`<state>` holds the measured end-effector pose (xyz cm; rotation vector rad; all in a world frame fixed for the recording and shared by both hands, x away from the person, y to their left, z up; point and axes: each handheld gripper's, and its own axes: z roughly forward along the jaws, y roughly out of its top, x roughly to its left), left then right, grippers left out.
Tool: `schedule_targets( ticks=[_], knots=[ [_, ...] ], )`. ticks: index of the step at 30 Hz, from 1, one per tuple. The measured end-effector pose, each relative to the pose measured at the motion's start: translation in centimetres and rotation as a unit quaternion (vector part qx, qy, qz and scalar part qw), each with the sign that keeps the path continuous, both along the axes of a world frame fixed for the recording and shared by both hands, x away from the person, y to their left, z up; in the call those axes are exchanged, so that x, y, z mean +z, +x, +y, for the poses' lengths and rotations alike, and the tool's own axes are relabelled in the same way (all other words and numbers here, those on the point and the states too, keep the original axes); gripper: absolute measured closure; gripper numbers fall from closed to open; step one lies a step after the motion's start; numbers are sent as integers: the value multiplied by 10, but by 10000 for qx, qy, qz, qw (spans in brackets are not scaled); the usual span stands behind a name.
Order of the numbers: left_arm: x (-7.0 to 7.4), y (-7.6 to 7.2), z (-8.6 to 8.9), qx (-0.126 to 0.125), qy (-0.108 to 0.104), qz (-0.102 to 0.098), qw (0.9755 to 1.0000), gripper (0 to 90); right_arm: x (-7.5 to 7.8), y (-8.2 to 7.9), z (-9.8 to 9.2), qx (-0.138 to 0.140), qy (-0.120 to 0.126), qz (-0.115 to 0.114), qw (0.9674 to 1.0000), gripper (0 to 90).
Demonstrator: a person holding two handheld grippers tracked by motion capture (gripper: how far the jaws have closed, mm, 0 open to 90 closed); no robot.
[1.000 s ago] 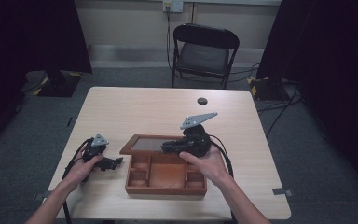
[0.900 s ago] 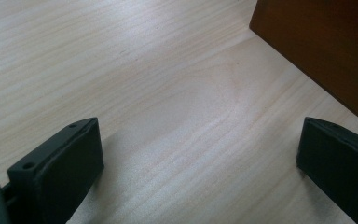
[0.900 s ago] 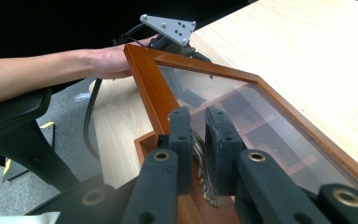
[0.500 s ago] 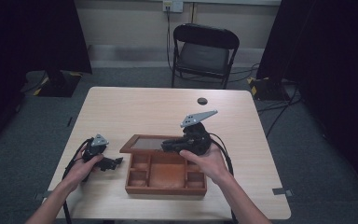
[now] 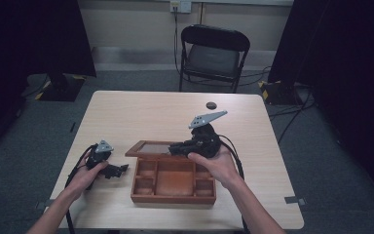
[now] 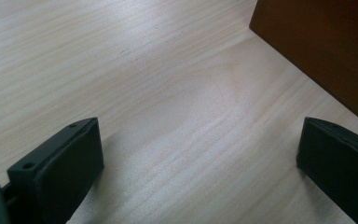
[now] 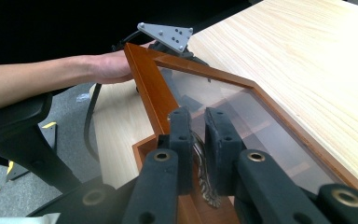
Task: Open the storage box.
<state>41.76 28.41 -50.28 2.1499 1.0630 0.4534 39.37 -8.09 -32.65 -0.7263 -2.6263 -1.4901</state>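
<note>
Our right gripper (image 7: 198, 128) pinches the metal clasp (image 7: 204, 177) on the glass lid (image 7: 242, 116) of the wooden box (image 5: 173, 180), raised at mid-table (image 5: 141, 112), while our left gripper (image 5: 119, 170) rests wide open just beside it.

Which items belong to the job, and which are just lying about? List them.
In use:
- brown wooden compartment box
- its glass-paned wooden lid, metal clasp pinched by the right hand-held gripper
- left hand-held gripper, open beside the box

Lying about:
- small dark round disc
- black folding chair
</note>
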Motion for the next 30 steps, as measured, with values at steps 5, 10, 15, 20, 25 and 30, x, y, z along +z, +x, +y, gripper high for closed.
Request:
schedule_targets(
  ticks=[5,10,15,20,25,30],
  knots=[
    [0,0,0,-1,0,1,10000,0,1,2,0,24,14,30,10000,821],
    [0,0,0,0,-1,1,10000,0,3,4,0,13,-28,41,10000,822],
    [0,0,0,0,0,1,10000,0,5,6,1,12,-30,58,10000,822],
    [0,0,0,0,0,0,10000,0,6,8,0,23,-29,90,10000,822],
    [0,0,0,-8,13,2,10000,0,8,10,1,58,-50,99,9999,823],
    [0,0,0,-1,0,0,10000,0,9,12,1,66,-49,139,9999,824]
  ],
)
